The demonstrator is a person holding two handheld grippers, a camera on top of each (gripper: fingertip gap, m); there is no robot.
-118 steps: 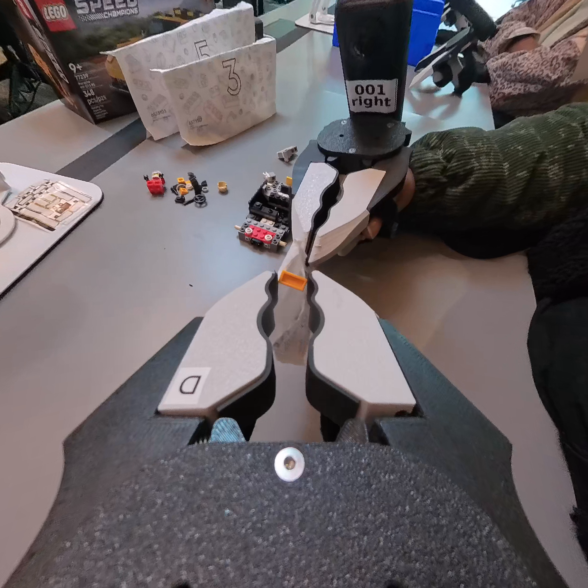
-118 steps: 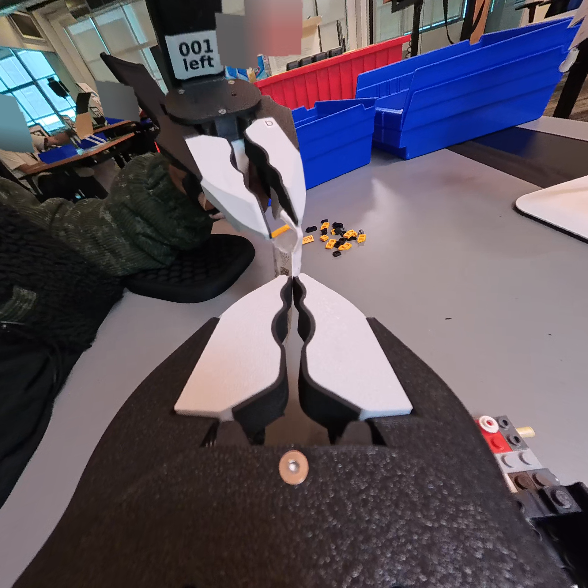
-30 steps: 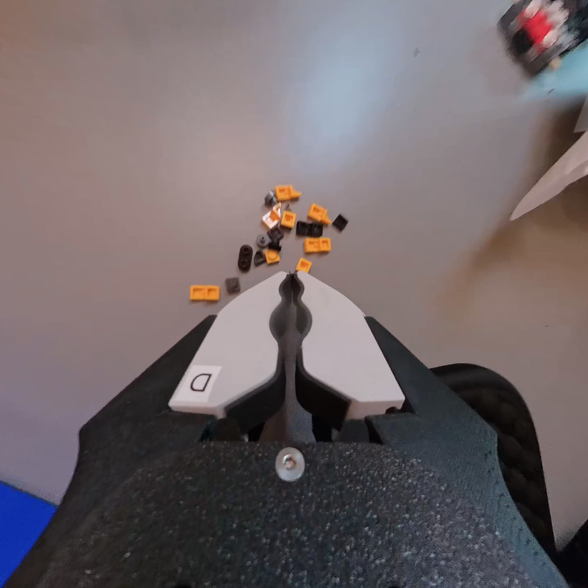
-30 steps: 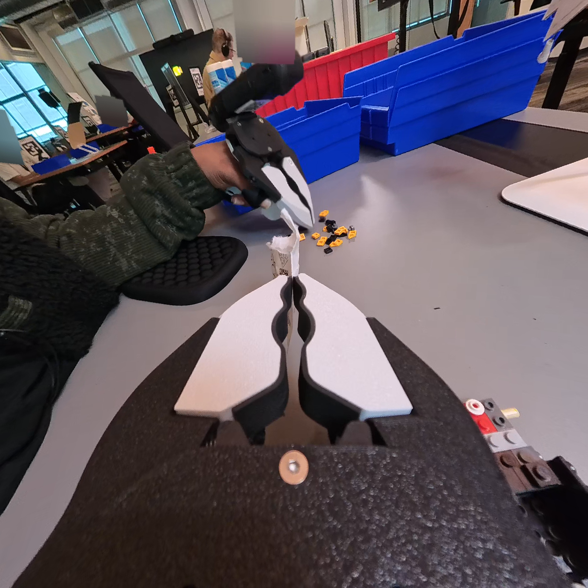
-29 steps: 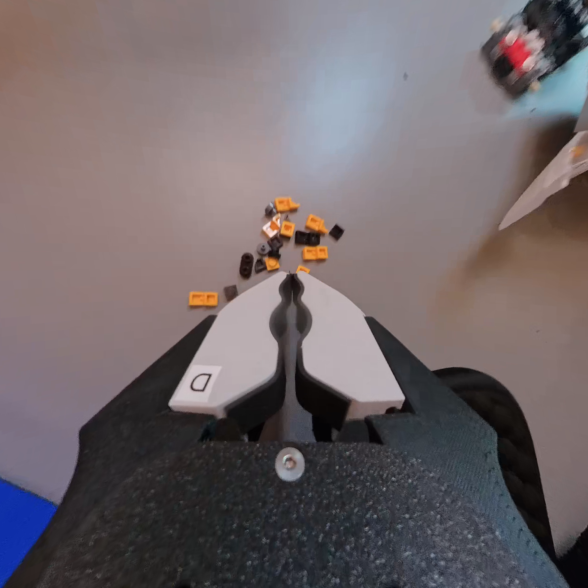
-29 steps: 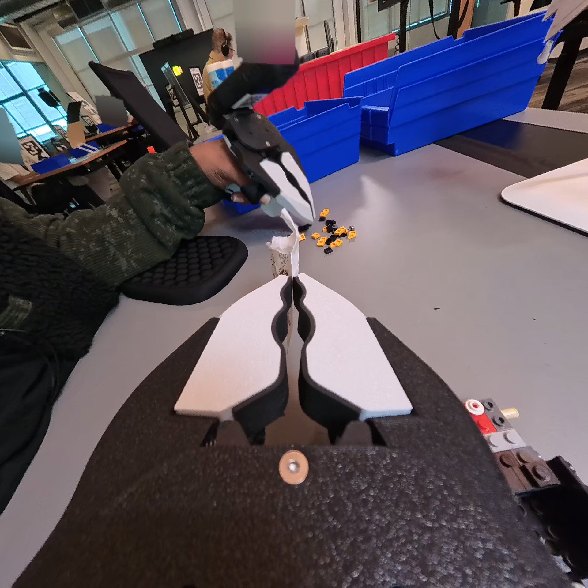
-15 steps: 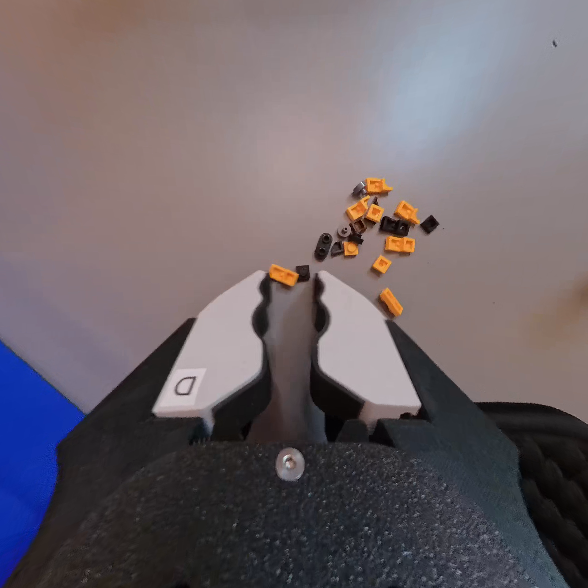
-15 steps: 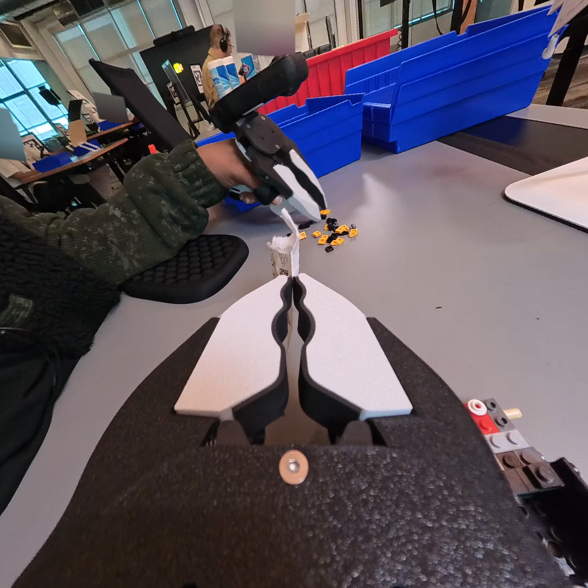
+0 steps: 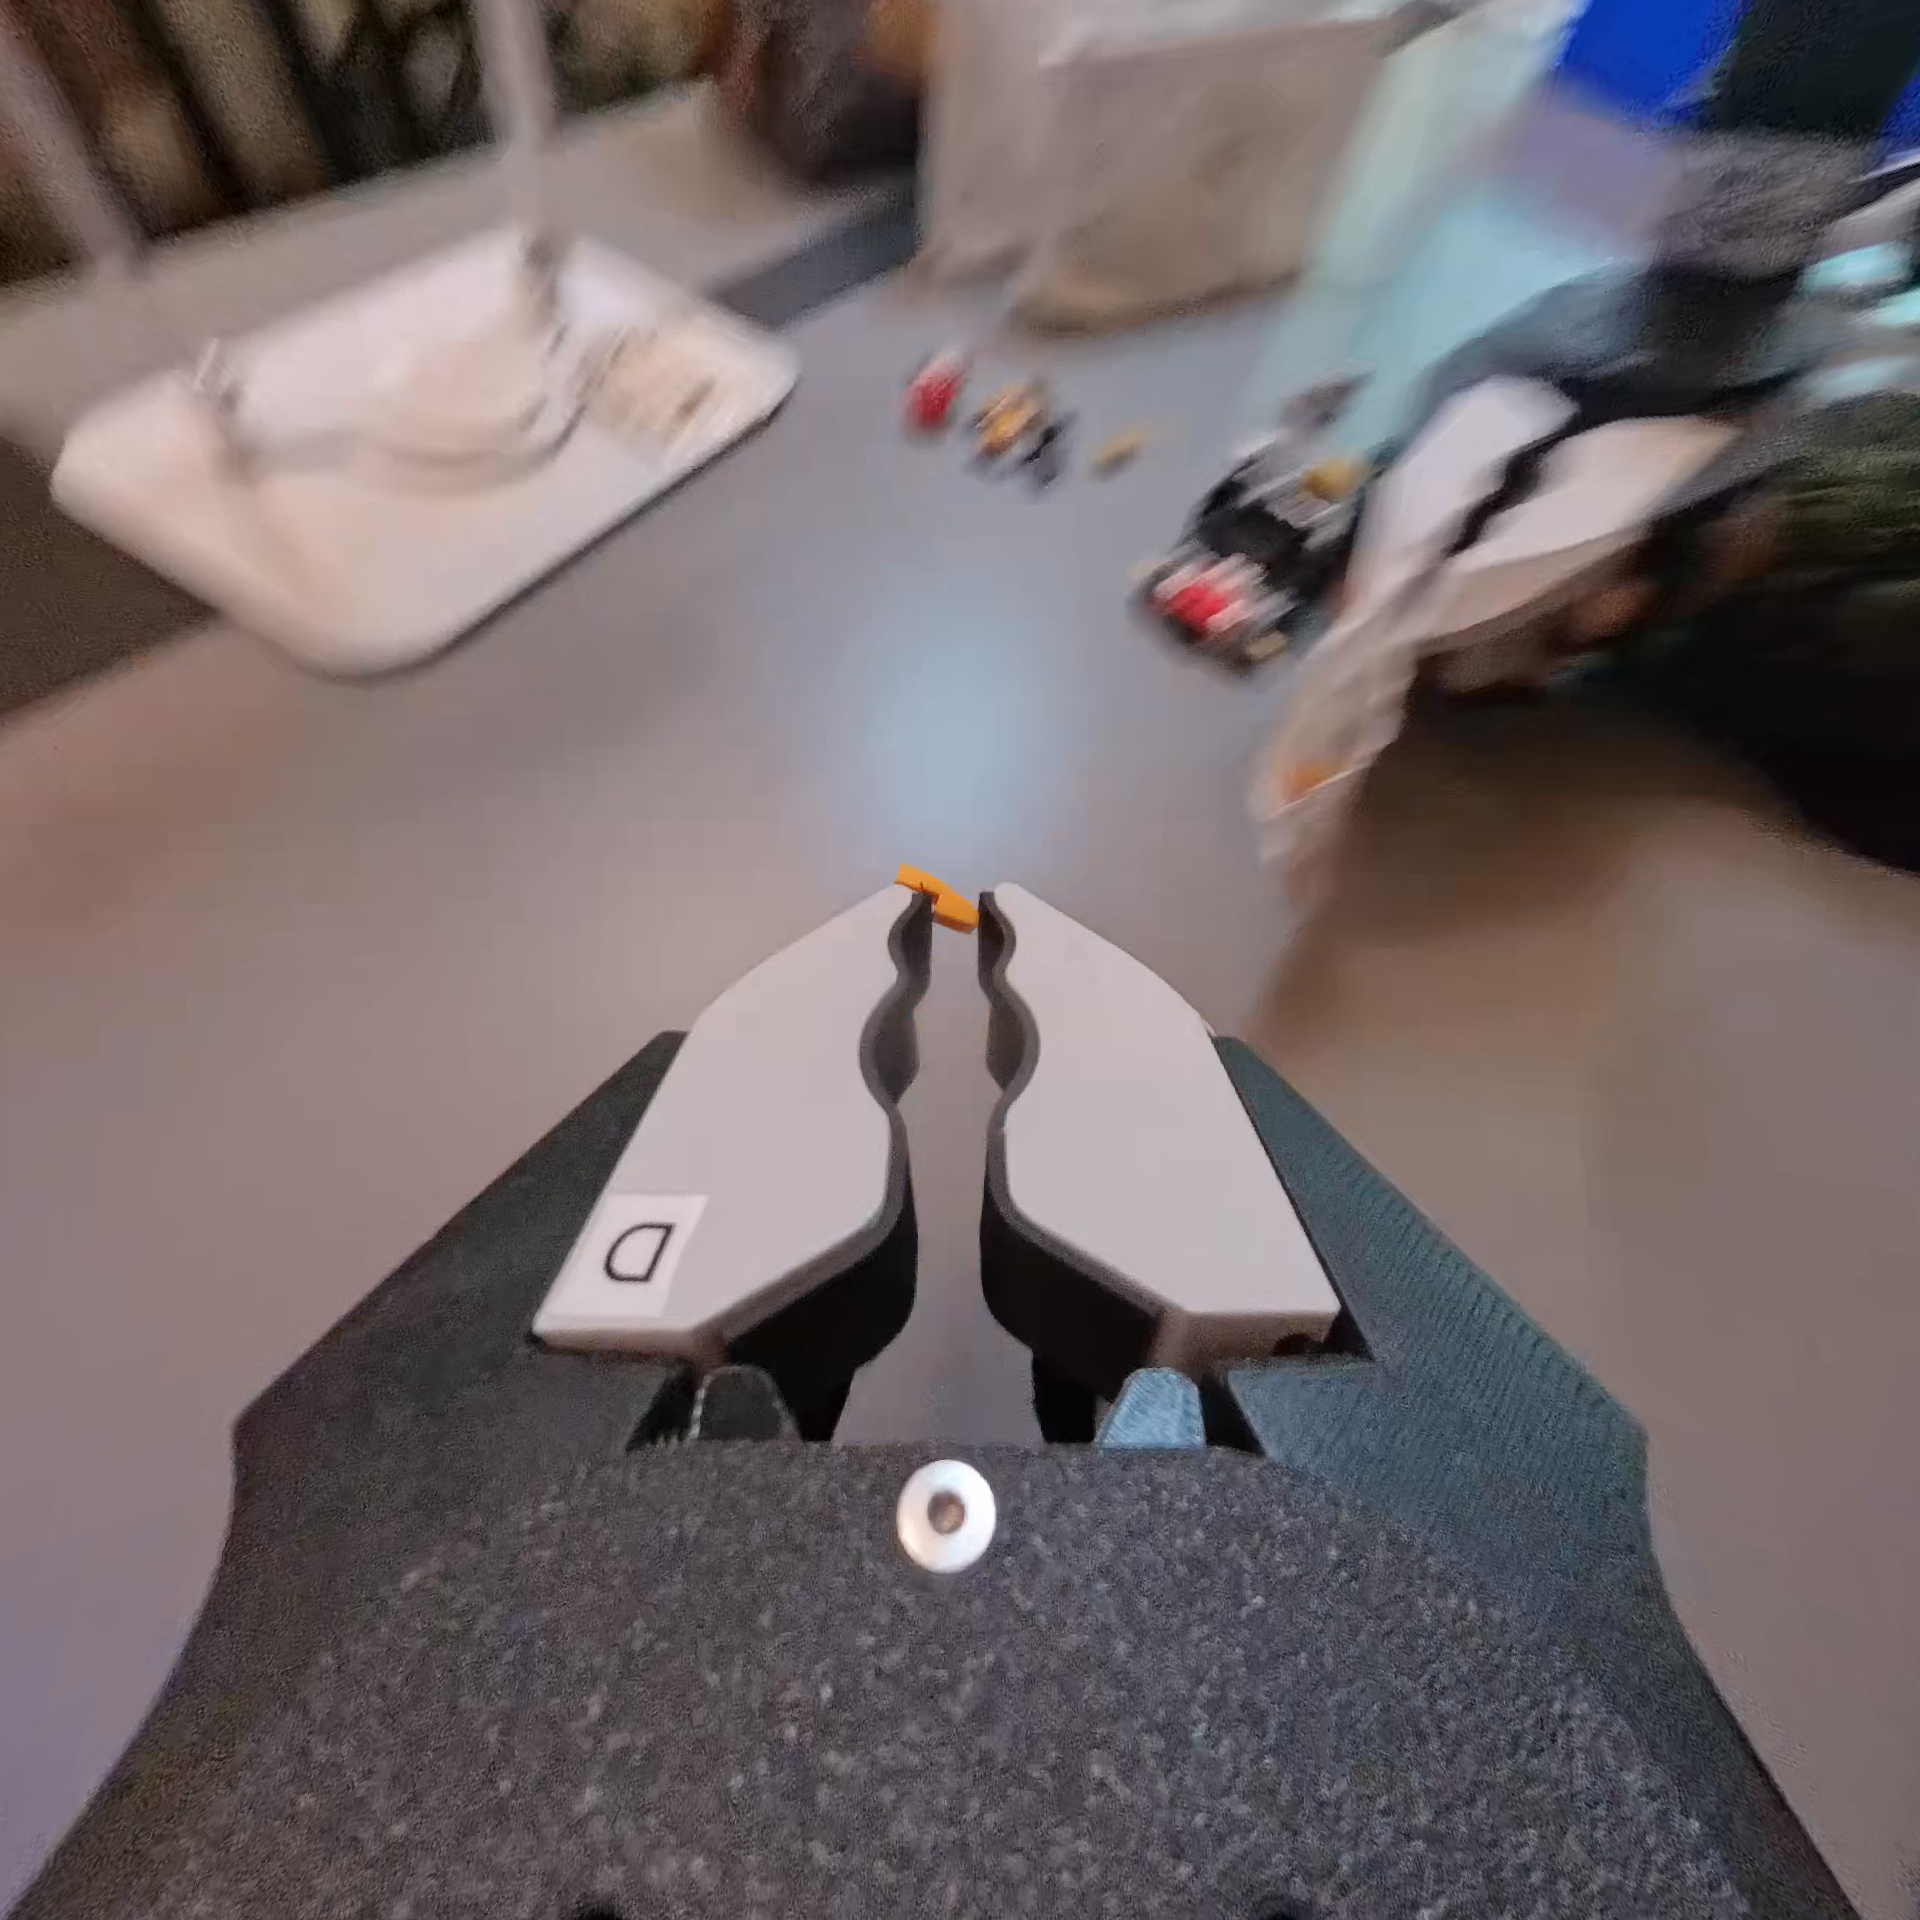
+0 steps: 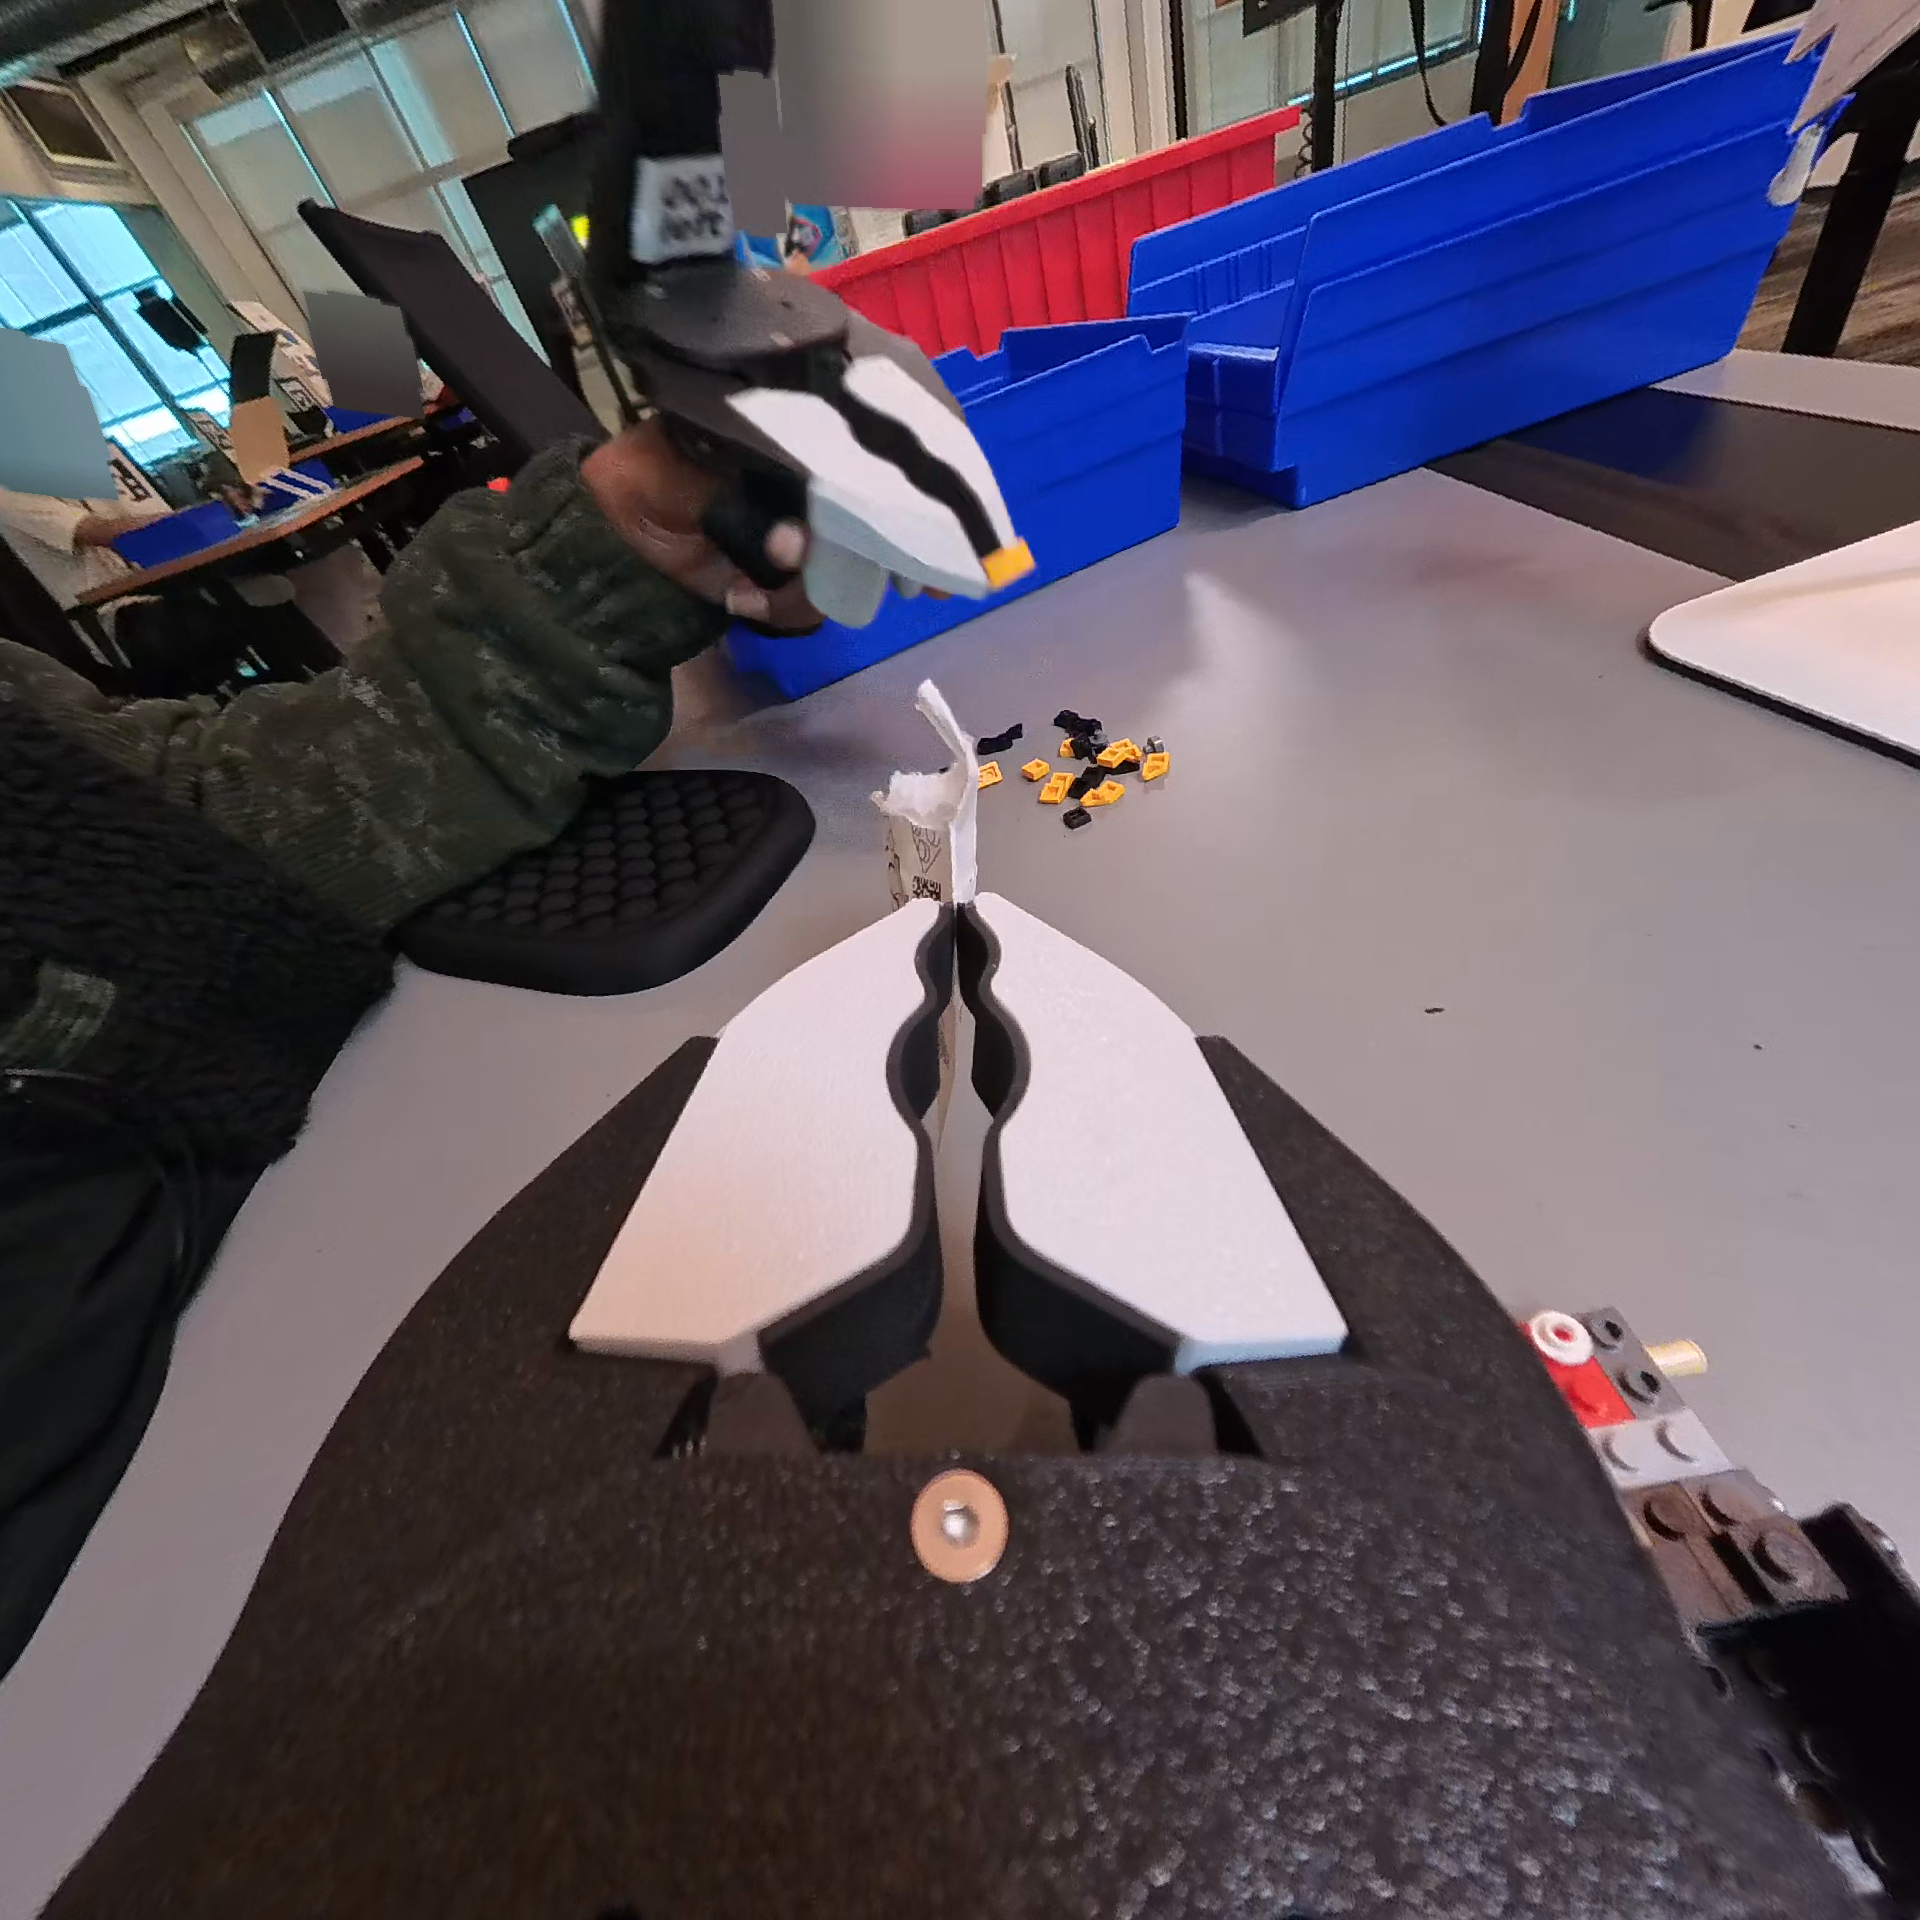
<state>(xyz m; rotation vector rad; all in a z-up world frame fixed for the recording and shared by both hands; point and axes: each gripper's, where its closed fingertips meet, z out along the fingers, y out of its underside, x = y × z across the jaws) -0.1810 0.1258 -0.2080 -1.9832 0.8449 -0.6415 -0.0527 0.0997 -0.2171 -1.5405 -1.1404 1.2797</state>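
Orange brick piece [image 9: 940, 899], small and flat, sits pinched at the very tips of the left gripper [image 9: 948, 906], lying askew across the narrow gap between the two fingers, above the grey table [image 9: 520, 831]. Nearer the other camera, the right gripper [image 10: 956, 906] has its fingers pressed together on a torn white paper bag [image 10: 940, 810], whose ragged top sticks up past the tips. A half-built brick model [image 10: 1621, 1403] is cut off at that view's right edge. Behind the bag lies a scatter of orange and black pieces [image 10: 1096, 764], beside a black honeycomb pad [image 10: 623, 883]. A hand [image 10: 707, 530] in a green sleeve holds the left gripper raised over the table, tips pointing right. Farther back stand blue bins [image 10: 1455, 291] and a red bin [image 10: 1060, 239]. The left wrist view is heavily blurred beyond its fingers; a white tray [image 9: 416, 499] is barely readable.
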